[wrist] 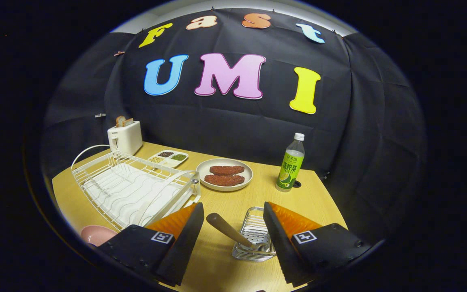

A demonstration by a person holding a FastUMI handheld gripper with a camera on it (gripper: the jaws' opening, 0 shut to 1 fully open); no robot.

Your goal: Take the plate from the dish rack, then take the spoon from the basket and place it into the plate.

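My gripper (233,227) is open above the wooden table (237,198), and nothing is held between its fingers. Between the fingertips, slightly toward the right finger, stands a small wire basket (253,237). A spoon (229,230) with a wooden handle leans out of it toward the left finger. A pink plate (95,234) lies on the table beside the left finger, partly hidden by it. The white wire dish rack (132,188) sits just beyond the left finger with no dish in it.
Beyond the fingers, a cream plate (224,174) holds two brown meat pieces. A green bottle (290,168) stands to its right. A white toaster (125,137) and a divided spice tray (168,158) sit at the back behind the rack.
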